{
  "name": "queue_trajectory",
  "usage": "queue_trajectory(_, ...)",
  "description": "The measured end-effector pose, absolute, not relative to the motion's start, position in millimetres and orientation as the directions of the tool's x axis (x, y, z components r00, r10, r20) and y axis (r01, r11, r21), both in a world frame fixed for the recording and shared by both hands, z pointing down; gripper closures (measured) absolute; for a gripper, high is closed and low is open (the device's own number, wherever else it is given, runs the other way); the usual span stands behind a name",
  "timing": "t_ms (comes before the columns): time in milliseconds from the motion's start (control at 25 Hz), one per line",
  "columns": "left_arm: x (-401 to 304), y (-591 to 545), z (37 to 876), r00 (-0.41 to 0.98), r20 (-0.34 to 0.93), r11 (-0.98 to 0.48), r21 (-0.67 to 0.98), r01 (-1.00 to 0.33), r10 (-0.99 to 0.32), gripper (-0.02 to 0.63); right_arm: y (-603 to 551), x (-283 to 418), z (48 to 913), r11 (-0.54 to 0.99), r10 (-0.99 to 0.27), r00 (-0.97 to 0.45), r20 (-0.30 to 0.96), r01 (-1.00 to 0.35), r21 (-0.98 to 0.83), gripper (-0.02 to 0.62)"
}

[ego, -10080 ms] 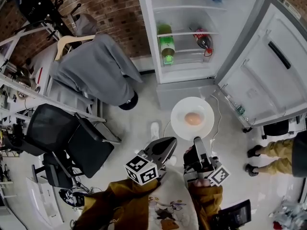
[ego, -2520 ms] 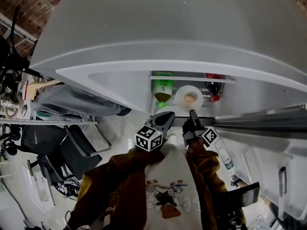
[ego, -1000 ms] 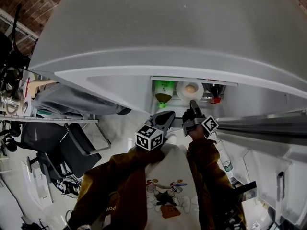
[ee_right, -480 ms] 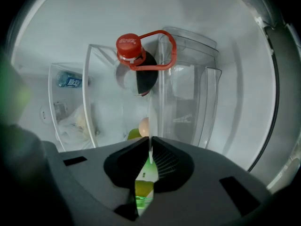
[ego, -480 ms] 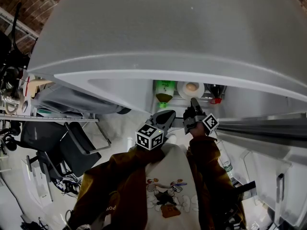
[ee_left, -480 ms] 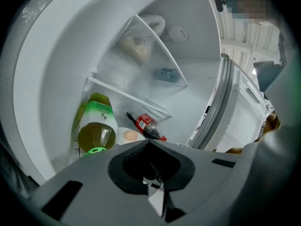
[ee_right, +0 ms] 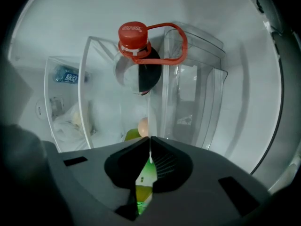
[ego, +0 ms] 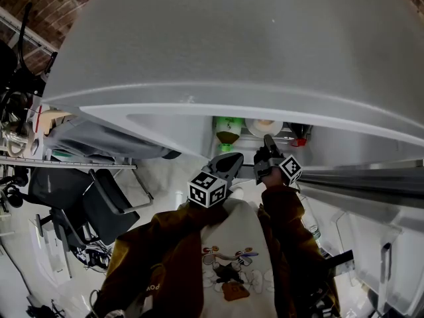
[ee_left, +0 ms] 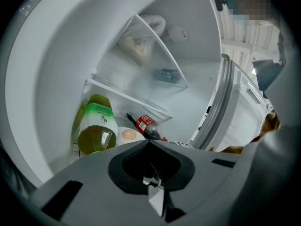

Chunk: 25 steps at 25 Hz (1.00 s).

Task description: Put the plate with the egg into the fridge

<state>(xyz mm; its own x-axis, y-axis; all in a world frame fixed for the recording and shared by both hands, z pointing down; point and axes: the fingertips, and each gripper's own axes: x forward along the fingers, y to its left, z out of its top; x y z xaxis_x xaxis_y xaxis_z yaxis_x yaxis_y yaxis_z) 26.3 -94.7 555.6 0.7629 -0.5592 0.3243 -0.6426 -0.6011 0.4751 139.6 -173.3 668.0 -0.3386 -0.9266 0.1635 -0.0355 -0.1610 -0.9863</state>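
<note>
Plate (ego: pixel 264 126) inside the fridge (ego: pixel 225 45), at the level of the shelf (ego: pixel 246 138), between the green bottle (ego: pixel 228 128) on its left and the cola bottle (ego: pixel 298 132) on its right. No view shows whether it already rests on the shelf. The right claw (ee_right: pixel 149 139) is clenched on the plate's near rim, which the right gripper view shows edge-on as a thin white line between the closed jaws, with the egg (ee_right: pixel 143 125) just beyond them. The left claw (ee_left: pixel 149 142) is closed on nothing and hangs outside the fridge beside the right one, so it gives no support. Likely hazards from here are as follows. (a) The egg lies loose on a smooth plate gripped at one edge only, so a roll of the wrist or a jolt at set-down could send it over the rim. (b) Both bottles stand near the plate, and a sideways drift could knock the rim against one and jar the egg. (c) If the claw lets go before the shelf bears the plate, the far edge would drop. (d) If the claw pulls back with the jaws only partly parted, it could drag the plate off the shelf.
</note>
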Motion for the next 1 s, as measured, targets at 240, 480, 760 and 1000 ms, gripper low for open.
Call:
queue_trajectory(240,24,-96,555,0.76,0.325,-0.598,0.474,-0.646,-0.563,0.6,-183,142,662,-0.124,-0.934,-0.336,0.124,-0.023,-0.992,0.578)
queue_trajectory(480,23,-97,556,0.755,0.328,-0.594,0.473,-0.651,-0.567,0.6,-195,145,656,-0.097,-0.938,-0.334,0.092,0.001,-0.995,0.578)
queue_trajectory(760,19,-99,553,0.747,0.324,-0.597,0.455,-0.661,-0.581,0.6,-209,138,651,-0.091,-0.935,-0.345,0.083,0.007,-0.996,0.578)
queue_trajectory(1000,22,-98,551,0.752,0.321,-0.606,0.45,-0.656,-0.576,0.6,-217,139,656,-0.081,-0.936,-0.345,0.074,0.006,-0.997,0.578)
